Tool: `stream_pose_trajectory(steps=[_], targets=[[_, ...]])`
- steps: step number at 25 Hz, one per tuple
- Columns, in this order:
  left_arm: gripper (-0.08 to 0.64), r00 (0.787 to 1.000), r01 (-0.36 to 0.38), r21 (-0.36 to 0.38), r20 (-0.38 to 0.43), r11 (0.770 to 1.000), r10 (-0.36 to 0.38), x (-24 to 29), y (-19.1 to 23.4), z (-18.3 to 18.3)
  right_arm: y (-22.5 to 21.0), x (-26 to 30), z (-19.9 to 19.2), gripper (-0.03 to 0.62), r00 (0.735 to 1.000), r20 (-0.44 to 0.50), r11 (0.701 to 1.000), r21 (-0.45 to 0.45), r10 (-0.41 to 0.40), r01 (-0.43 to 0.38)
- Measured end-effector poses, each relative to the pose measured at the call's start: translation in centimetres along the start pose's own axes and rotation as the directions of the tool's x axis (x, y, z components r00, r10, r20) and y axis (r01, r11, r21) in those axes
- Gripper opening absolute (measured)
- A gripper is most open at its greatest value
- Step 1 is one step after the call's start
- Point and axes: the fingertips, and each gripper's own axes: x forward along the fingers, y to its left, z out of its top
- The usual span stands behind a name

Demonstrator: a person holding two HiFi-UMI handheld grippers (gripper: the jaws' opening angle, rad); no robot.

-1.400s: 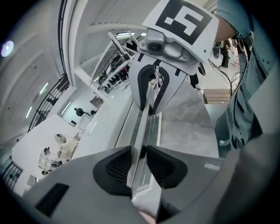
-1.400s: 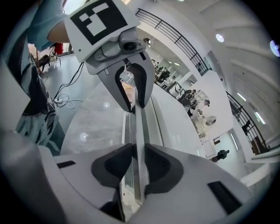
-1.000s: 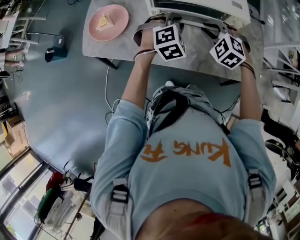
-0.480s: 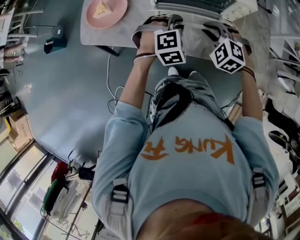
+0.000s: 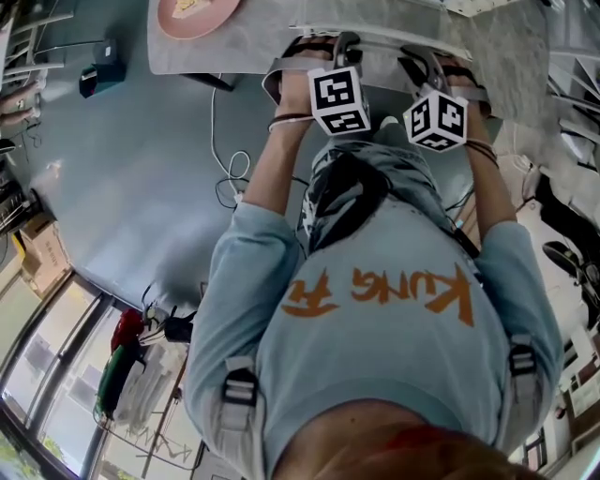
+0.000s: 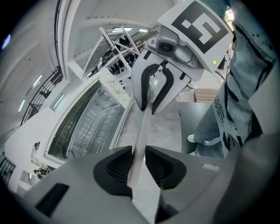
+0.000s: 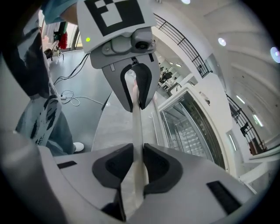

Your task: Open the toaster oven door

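Two grippers, left (image 6: 139,164) and right (image 7: 138,164), each clamp the handle bar (image 6: 144,127) of the toaster oven door (image 6: 83,122), at 12 o'clock in the head view. A pink plate (image 5: 202,26) lies on the table (image 5: 234,56) at 11 o'clock, with a cable (image 5: 230,178) on the floor at 10. Compared with one second earlier, handle and grippers sit lower and nearer the person.

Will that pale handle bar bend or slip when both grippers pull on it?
Probably stiff: the handle bar runs straight between the left gripper and right gripper. Slipping seems unlikely, since ribbed pads clamp it.
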Motion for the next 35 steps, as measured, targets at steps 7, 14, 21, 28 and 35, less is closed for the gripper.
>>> stream_pose_trajectory(steps=[7, 14, 21, 28, 35], targets=[[0.084, 0.999, -0.04, -0.007, 0.002, 0.999, 0.04, 1.3, -2.7, -1.2, 2.5, 1.1, -0.5, 0.071, 0.997, -0.039, 0.997, 0.0, -0.072, 0.072], [0.126, 0.996, -0.085, 0.016, 0.0, 0.996, 0.085, 2.7, -5.7, -2.6, 5.4, 2.5, -1.1, 0.082, 0.991, -0.056, 0.993, 0.003, -0.118, 0.119], [0.283, 0.999, -0.035, 0.086, -0.005, 0.996, 0.035, 4.5, -9.1, -4.2, 9.0, 4.3, -1.6, 0.198, 0.994, -0.076, 0.997, 0.02, -0.073, 0.075], [0.312, 0.999, -0.041, 0.143, -0.008, 0.989, 0.042, 6.4, -11.2, -5.2, 11.1, 5.6, -2.7, 0.257, 0.993, -0.087, 0.997, 0.008, -0.077, 0.078], [0.327, 0.996, -0.069, 0.209, -0.037, 0.976, 0.079, 8.2, -12.7, -6.8, 12.4, 7.0, -3.4, 0.281, 0.988, -0.1, 0.993, -0.023, -0.116, 0.114]])
